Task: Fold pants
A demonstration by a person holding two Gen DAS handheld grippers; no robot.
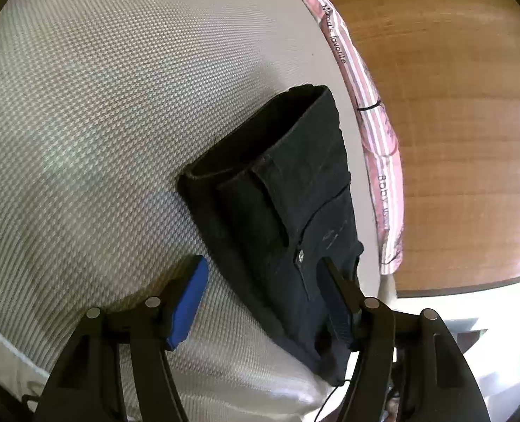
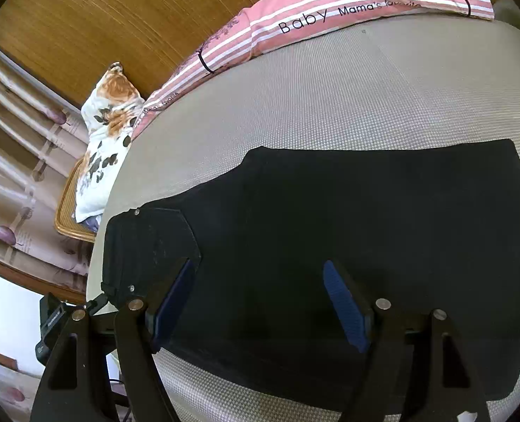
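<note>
Already the pants point(image 2: 348, 232) lie folded on the mattress point(image 2: 330, 98), near its pink-pillow point(image 2: 330, 3) edge — both grippers point(image 1: 263, 302) point(image 2: 260, 299) spread, pinching nothing; perhaps one more fold remains.

Left gripper point(image 1: 265, 299): black angular finger arms, triangular cut-outs near base; silver round pins at linkage joints; blue ribbed pads point(image 1: 188, 302) on inner faces; right gripper point(image 2: 260, 302): same black frame, silver pins, darker blue ribbed pads point(image 2: 346, 306).
</note>
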